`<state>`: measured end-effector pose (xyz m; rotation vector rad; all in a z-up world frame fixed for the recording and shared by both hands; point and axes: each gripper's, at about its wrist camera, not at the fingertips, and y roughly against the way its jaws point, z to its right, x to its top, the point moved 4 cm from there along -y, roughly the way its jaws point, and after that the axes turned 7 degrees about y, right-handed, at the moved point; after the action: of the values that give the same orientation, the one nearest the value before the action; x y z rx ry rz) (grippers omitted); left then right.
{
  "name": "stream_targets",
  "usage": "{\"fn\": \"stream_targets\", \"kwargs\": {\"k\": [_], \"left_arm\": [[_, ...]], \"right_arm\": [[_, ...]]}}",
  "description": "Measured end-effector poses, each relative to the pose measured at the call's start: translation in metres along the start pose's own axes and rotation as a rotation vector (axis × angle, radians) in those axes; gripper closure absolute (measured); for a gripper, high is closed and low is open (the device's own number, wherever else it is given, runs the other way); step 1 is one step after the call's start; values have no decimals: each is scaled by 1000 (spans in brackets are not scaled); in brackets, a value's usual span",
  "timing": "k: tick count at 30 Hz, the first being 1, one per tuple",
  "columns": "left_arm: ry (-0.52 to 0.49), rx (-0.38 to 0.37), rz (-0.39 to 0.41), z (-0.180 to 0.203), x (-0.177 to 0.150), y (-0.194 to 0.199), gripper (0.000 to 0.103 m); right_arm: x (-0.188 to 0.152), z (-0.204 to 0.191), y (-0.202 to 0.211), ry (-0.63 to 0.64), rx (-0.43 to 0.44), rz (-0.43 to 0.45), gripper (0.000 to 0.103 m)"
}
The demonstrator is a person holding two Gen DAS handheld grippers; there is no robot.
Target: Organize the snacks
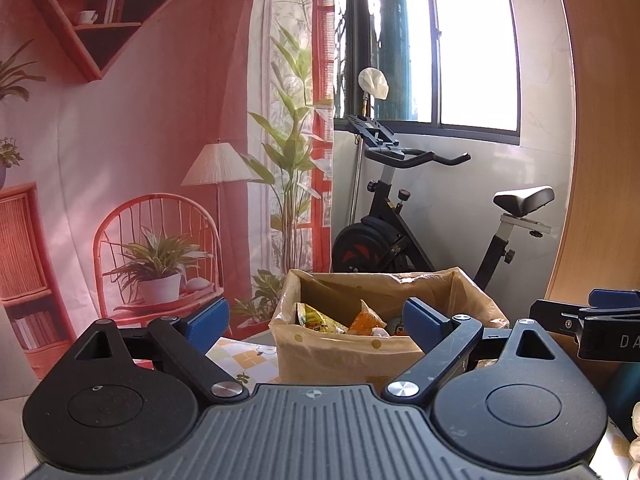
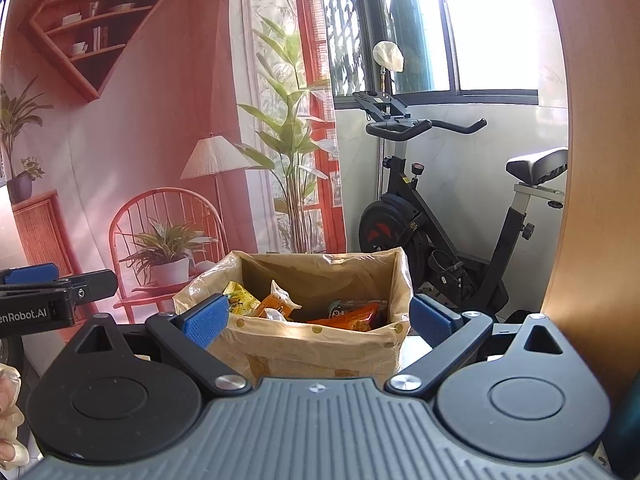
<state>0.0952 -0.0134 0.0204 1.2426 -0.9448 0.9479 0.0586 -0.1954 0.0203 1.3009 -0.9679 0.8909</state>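
Nearest in each wrist view the fingers of that view's own tool are seen. The left gripper is spread wide, with nothing between its blue pads. The right gripper is also held wide open and empty.

Just beyond both, a paper bag with a plastic liner is standing open on a patterned tablecloth. The snacks are lying inside it: a yellow packet, orange packets and one with a cartoon face.

It is judged that the step in hand is to reach in for a packet. One gripper should be lowered over the bag's mouth while the other steadies the rim, and a single packet should be pinched by its edge, so that the liner is not caught.

Of writing, "enRobot.AI" is read on the left tool's side in the right view and "DA" on the right tool's side in the left view. The print on the packets is too small to read.

Far behind, an exercise bike stands under a window.
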Motion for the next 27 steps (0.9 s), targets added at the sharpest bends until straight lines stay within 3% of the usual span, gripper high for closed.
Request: {"fn": "stream_targets", "kwargs": {"k": [27], "left_arm": [[16,-5,-22,-4,-5,3,8]], "right_arm": [[-11,6,3,-19,-6,-23,4]]}}
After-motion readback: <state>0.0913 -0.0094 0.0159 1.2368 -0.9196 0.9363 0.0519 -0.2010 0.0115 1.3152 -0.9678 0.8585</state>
